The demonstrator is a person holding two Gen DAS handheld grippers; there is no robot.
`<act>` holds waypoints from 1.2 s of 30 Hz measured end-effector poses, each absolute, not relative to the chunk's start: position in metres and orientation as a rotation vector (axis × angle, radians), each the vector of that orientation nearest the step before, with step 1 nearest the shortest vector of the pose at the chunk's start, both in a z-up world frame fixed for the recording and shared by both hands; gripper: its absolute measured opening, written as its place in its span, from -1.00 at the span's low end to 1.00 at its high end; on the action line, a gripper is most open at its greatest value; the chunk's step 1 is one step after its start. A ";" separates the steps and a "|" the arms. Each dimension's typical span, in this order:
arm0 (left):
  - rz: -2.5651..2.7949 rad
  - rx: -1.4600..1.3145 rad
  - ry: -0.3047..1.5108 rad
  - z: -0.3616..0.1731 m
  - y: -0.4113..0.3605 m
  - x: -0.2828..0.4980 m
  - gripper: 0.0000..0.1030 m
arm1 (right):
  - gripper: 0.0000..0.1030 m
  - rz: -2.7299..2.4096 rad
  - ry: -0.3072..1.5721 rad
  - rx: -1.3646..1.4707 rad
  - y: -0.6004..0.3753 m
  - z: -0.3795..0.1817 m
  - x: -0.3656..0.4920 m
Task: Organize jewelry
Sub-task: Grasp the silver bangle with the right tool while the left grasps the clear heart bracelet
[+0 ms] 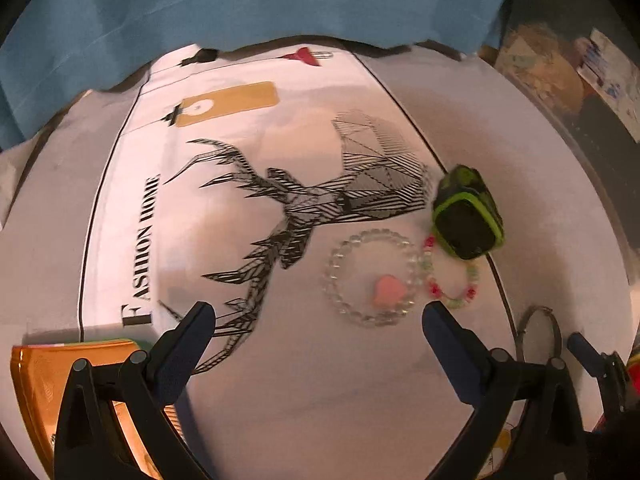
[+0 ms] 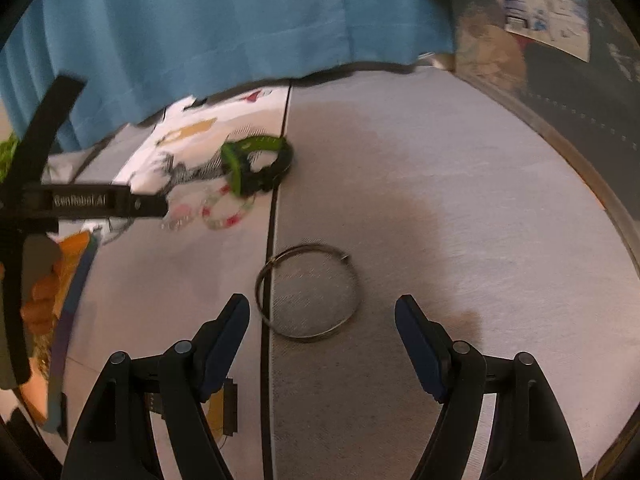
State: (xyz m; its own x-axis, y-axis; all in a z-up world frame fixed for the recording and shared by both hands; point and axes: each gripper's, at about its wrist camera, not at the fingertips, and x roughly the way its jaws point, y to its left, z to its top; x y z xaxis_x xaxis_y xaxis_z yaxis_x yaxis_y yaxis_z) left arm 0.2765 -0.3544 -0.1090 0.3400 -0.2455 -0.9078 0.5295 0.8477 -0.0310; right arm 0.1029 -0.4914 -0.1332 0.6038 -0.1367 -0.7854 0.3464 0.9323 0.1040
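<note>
We hover our left gripper (image 1: 316, 320) over the clear bead bracelet (image 1: 370, 278) and our right gripper (image 2: 322, 314) over the metal bangle (image 2: 308, 292), jaws wide and empty, risking snagging the touching coloured bead bracelet (image 1: 450, 276) on the tabletop (image 2: 480, 200)

A blue curtain (image 1: 248, 4) hangs across the top of my view, its hem meeting the far edge of the table. The pale tablecloth (image 2: 460, 208) fills the middle and lower frame, a thin dark line running up it, with a deer print (image 1: 320, 196) and the words FASHION HOME at left. At upper right a dark shelf (image 2: 568, 80) holds blurred papers.
</note>
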 end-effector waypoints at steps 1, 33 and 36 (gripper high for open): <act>-0.520 0.304 1.116 -0.110 -0.358 0.275 0.99 | 0.50 -0.293 0.874 0.229 -0.488 -0.134 0.105; -0.623 0.209 1.087 -0.047 -0.340 0.263 -0.89 | 0.18 -0.285 0.816 0.148 -0.466 -0.090 0.094; -0.632 0.188 1.041 -0.019 -0.323 0.242 -0.89 | 0.18 -0.285 0.784 0.148 -0.456 -0.069 0.079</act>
